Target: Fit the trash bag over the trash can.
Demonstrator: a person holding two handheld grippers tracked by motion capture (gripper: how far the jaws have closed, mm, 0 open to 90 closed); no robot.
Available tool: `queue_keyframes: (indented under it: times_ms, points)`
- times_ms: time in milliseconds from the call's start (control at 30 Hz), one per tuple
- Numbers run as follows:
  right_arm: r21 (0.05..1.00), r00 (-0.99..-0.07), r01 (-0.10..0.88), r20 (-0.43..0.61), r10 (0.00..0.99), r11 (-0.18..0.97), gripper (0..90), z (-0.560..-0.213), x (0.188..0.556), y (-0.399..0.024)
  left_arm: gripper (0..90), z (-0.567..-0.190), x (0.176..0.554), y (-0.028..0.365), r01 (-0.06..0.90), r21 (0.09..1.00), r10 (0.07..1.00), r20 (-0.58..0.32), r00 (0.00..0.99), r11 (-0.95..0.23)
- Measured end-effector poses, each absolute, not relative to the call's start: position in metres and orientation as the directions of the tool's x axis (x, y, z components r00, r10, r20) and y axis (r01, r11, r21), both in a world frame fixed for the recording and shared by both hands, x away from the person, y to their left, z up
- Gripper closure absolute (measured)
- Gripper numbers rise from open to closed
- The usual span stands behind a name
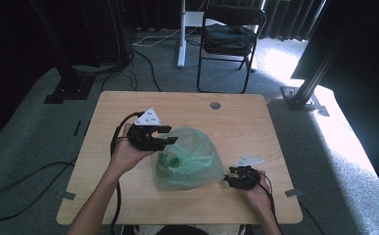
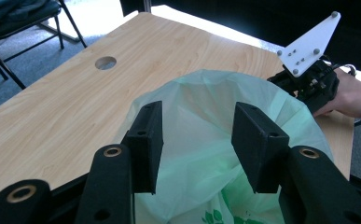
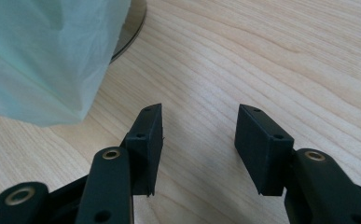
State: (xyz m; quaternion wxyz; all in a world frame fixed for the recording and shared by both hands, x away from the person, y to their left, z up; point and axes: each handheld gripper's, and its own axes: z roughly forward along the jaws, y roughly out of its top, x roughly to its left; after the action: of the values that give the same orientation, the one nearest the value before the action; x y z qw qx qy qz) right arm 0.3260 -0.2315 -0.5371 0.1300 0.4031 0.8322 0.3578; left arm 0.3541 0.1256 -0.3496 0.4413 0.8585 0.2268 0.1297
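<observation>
So I'm hovering my left gripper over the top left edge of the green plastic bag, which is sitting puffed up near the middle of the table, closer to my side. Left jaws are standing apart with nothing pinched between them; in the left gripper view the bag's crinkly top is just showing through the gap behind the pads, not being squeezed. That same view is also catching my right gripper with its white plate, over on the far side of the bag. My right gripper view is showing something the high view isn't: a round metallic rim peeking out from under the bag. Right jaws are open too, pointing at bare wood just beside the bag's lower corner. Beyond the table, a black folding chair is sitting on the carpet, and cables are trailing around
</observation>
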Motion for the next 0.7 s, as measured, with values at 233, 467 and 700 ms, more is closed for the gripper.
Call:
queue_keyframes:
  times_ms: [233, 467, 700]
  points:
    - [0.698, -0.64, 0.582, 0.077, 0.765, 0.417, 51.2, -0.538, 0.326, -0.232, 53.5, -0.353, 0.356, 0.117, 0.272, 0.797, 0.488, 0.034, 0.872, -0.54]
    - [0.699, -0.639, 0.583, 0.078, 0.765, 0.415, 51.2, -0.538, 0.326, -0.233, 52.9, -0.356, 0.357, 0.111, 0.273, 0.779, 0.477, 0.038, 0.878, -0.564]
    - [0.701, -0.642, 0.579, 0.078, 0.763, 0.416, 50.8, -0.539, 0.326, -0.234, 52.8, -0.36, 0.359, 0.106, 0.274, 0.764, 0.467, 0.041, 0.883, -0.584]
